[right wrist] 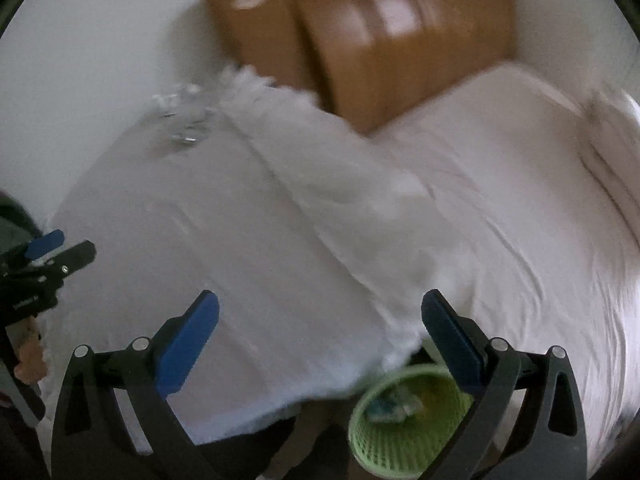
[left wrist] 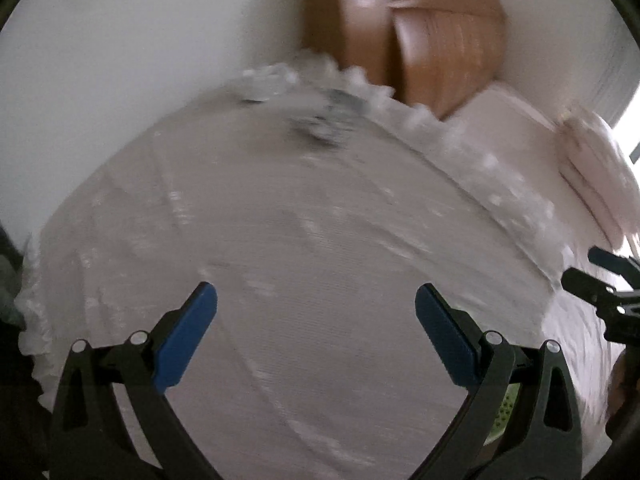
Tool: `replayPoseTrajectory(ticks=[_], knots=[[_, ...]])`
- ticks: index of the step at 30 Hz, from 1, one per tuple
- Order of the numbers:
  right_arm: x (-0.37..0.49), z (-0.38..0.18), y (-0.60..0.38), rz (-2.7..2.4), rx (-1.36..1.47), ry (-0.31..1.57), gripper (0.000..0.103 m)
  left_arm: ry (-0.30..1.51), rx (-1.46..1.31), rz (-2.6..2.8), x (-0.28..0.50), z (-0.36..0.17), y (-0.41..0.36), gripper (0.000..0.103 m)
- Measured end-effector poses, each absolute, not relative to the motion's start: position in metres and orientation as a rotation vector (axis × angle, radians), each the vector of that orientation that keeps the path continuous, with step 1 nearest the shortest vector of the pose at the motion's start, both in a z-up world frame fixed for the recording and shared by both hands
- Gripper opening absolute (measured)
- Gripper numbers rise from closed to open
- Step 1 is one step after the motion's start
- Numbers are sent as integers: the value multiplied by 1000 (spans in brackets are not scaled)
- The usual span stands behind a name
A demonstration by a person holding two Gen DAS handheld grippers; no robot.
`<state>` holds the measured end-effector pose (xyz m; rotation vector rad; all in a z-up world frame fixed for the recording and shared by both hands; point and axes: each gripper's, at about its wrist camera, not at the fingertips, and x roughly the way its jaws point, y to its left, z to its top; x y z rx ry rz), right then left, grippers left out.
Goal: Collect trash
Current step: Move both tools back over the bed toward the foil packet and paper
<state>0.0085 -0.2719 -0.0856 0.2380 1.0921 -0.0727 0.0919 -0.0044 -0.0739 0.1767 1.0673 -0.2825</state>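
Both claws, left (left wrist: 316, 336) and right (right wrist: 320, 340), gape wide and empty; the clear wrapper (left wrist: 320, 114) far ahead of my left claw looks light, crinkly, slippery, so I'd pinch a raised fold.

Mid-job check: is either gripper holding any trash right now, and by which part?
Nothing is held. Left gripper and right gripper both have open, empty jaws.

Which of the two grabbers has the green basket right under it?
The right gripper. The green basket sits just below its fingers; the left gripper hangs over the white table cover instead.
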Motion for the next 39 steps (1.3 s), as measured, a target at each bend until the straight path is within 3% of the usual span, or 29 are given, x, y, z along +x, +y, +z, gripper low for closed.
replayPoseTrajectory(ticks=[11, 18, 39], knots=[[181, -83, -174, 168, -53, 1104, 100, 1076, 100, -184, 132, -83, 52, 95], [269, -110, -142, 225, -195, 1176, 100, 1066, 84, -172, 150, -86, 63, 95], [333, -163, -106, 263, -306, 1295, 100, 1084, 48, -140, 179, -99, 77, 95]])
